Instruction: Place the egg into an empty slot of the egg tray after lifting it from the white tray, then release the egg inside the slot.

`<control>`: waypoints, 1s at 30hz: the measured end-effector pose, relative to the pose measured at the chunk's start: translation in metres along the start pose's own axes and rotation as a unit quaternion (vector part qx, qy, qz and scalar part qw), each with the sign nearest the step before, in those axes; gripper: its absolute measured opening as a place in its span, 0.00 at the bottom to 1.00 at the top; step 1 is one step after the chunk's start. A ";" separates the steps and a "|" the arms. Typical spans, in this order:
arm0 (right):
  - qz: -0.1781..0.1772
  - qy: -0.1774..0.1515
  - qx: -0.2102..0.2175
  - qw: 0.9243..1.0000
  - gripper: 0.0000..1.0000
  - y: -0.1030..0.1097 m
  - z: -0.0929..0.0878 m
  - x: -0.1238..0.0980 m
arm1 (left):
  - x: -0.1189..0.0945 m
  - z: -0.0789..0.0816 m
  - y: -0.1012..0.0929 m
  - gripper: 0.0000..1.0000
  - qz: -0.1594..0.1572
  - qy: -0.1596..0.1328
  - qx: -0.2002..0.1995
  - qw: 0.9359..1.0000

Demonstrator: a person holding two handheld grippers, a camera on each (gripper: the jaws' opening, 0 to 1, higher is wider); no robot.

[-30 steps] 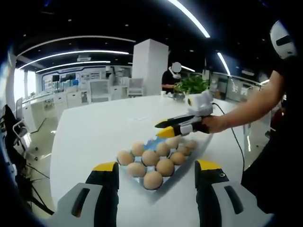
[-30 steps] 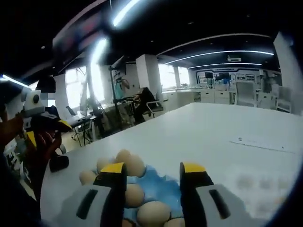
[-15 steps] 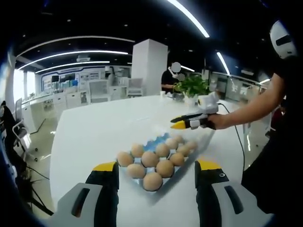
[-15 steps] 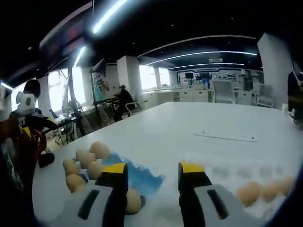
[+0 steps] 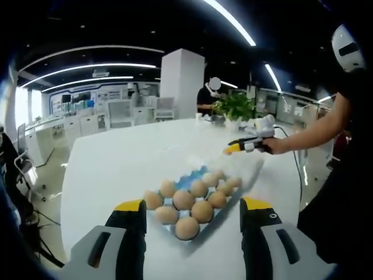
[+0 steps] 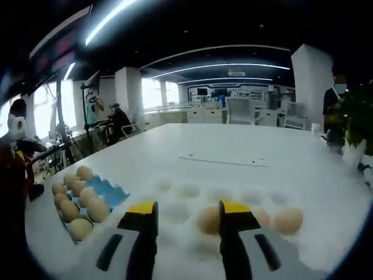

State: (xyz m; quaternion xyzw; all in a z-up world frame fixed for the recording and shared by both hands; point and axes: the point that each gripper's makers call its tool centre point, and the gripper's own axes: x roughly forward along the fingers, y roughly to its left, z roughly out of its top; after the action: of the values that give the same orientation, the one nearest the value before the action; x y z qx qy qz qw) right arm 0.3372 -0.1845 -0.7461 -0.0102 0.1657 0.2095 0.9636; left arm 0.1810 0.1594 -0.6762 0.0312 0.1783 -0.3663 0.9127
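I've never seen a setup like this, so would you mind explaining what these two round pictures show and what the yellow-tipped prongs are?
There is no robot: a person holds a hand gripper in each hand, and a fisheye camera rides on each.

The left gripper view looks along the left gripper, jaws apart and empty, over a white table to a blue egg tray nearly full of eggs. The right gripper shows further off in the person's hand.

The right gripper view looks along the right gripper's own parted, empty jaws to the white tray, where a few eggs lie. The blue tray sits at the left there. Nothing is held.
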 end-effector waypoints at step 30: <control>-0.018 0.072 -0.064 0.995 0.26 -0.007 -0.024 0.017 | 0.000 -0.001 -0.003 0.65 0.007 0.007 0.002 1.000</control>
State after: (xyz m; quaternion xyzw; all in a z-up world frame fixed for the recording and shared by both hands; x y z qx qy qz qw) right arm 0.3474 -0.1864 -0.7743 -0.0897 0.2209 0.2008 0.9502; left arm 0.1788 0.1573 -0.6768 0.0365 0.1836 -0.3601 0.9139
